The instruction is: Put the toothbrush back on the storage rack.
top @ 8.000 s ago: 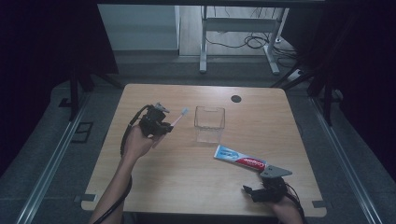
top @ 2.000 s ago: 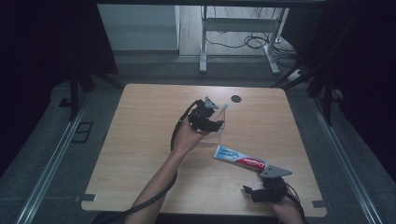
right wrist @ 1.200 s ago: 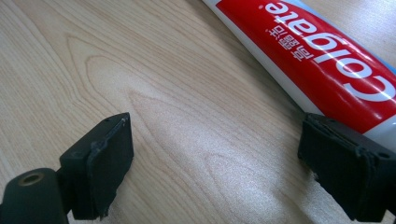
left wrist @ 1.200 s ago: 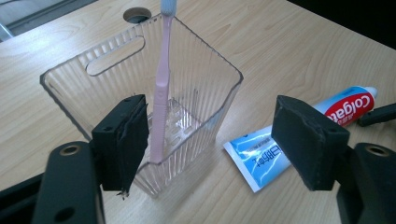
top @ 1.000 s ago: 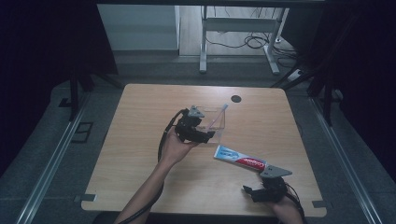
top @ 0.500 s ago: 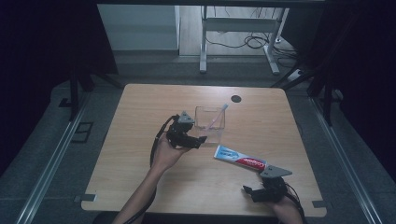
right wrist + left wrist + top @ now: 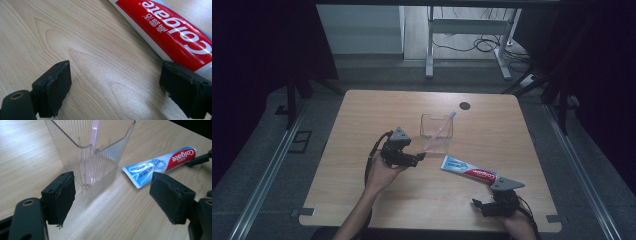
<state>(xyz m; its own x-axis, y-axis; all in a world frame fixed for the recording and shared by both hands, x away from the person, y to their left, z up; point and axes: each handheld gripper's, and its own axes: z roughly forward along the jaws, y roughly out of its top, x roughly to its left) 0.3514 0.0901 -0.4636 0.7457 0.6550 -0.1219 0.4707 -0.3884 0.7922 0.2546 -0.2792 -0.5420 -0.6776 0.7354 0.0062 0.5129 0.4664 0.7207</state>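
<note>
Pink toothbrush (image 7: 94, 135); red-blue-white toothpaste tube (image 7: 469, 170) (ribbed clear cup (image 7: 90, 152)).

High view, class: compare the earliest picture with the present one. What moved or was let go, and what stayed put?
The left gripper carried the toothbrush rightward to the clear cup, let it go inside, then drew back toward the person with jaws open. The toothbrush now leans in the cup. The toothpaste tube, the cup and the right gripper, open near the table's front edge, stayed as they were.
</note>
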